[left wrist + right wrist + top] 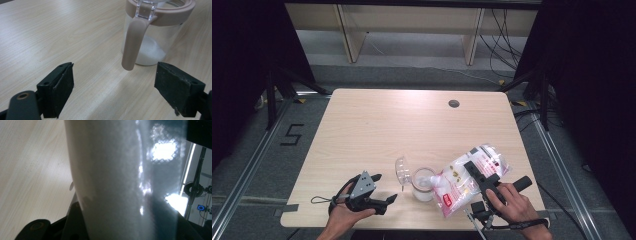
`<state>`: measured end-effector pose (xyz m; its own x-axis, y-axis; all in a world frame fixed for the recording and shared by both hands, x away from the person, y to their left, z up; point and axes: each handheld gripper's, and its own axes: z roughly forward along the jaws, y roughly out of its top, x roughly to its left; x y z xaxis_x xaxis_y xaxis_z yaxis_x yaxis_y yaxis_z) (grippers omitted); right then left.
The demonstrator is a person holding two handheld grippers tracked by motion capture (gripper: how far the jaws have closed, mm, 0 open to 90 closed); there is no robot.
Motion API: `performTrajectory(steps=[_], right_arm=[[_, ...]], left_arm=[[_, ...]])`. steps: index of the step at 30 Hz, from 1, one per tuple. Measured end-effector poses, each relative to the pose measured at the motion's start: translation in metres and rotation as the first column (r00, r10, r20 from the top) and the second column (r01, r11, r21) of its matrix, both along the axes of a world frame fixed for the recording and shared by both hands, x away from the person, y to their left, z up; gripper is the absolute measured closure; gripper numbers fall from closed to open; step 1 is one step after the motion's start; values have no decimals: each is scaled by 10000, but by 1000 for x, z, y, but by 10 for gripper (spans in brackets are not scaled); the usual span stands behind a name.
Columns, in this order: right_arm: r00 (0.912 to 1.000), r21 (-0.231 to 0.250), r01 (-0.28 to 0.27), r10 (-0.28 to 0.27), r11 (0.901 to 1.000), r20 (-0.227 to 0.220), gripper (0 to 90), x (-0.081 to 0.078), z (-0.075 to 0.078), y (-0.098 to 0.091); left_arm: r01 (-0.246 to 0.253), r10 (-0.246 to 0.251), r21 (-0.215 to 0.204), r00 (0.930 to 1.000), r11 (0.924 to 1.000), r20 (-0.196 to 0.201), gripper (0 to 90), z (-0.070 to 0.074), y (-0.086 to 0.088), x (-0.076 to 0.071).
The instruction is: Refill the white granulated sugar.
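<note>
A clear jar (423, 186) with a beige rim stands near the table's front edge, its hinged lid (402, 172) flipped open to the left. White granules lie in its bottom (151, 51), and a beige latch strap (132, 46) hangs down its side. My right gripper (469, 167) is shut on a clear bag of white granules (462, 182) with red print. The bag tilts with its lower end at the jar's mouth. Seen close in the right gripper view, the bag (112, 182) sits between the jaws. My left gripper (384, 188) rests open just left of the jar, its jaws (117, 82) wide apart and holding nothing.
The wooden table (377, 125) has a round cable hole (454, 103) at the back right. The jar and bag sit close to the front edge (412, 220). Dark curtains flank the table, and a shelf frame (412, 25) stands behind it.
</note>
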<state>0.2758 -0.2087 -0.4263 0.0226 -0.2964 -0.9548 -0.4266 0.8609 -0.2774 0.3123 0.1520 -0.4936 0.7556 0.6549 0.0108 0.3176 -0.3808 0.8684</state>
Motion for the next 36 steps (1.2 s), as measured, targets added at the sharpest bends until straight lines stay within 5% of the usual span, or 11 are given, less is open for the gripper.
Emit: performTrajectory(steps=[7,22,36], right_arm=[[10000,-290,53,-54,9996,-38,640,0,3,1],[9997,-138,-230,231,9996,67,643,0,2,1],[9999,-68,56,-57,10000,-114,646,-1,2,0]], left_arm=[[17,-17,22,10000,10000,9,154,0,0,0],[-36,36,-10,10000,10000,-48,154,0,0,0],[16,-17,99,10000,9999,14,154,0,0,0]])
